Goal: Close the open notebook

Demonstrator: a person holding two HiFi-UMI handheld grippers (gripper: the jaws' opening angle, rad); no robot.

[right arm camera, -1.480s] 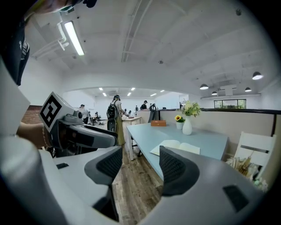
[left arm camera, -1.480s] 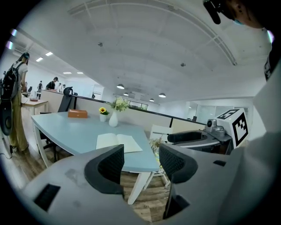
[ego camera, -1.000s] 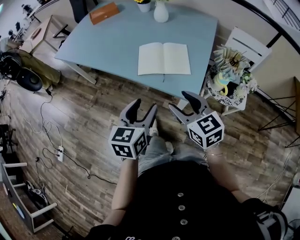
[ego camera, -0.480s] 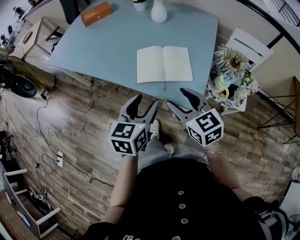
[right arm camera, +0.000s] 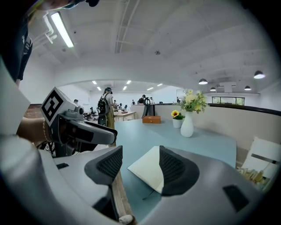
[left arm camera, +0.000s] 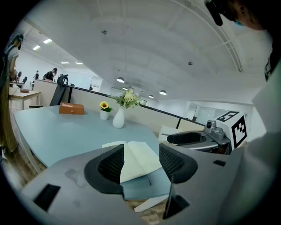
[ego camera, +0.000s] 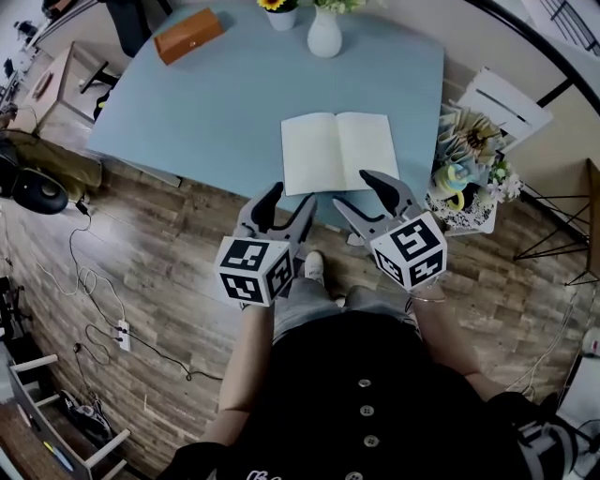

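Cream-paged notebook [ego camera: 337,152], open flat, pages up, on the pale blue surface [ego camera: 216,103], close to its near edge. Just short of the notebook's front edge, held in the air and not touching it: left gripper [ego camera: 289,202], jaws spread, nothing between them but the pages seen beyond; right gripper [ego camera: 362,195] likewise, jaws apart and empty. Beyond the notebook, at the far side: white vase [ego camera: 324,36] with flowers, small sunflower pot [ego camera: 281,13] just beside it. Far left of the notebook: orange box [ego camera: 188,36]. Right of the notebook, off the surface: white chair [ego camera: 506,98].
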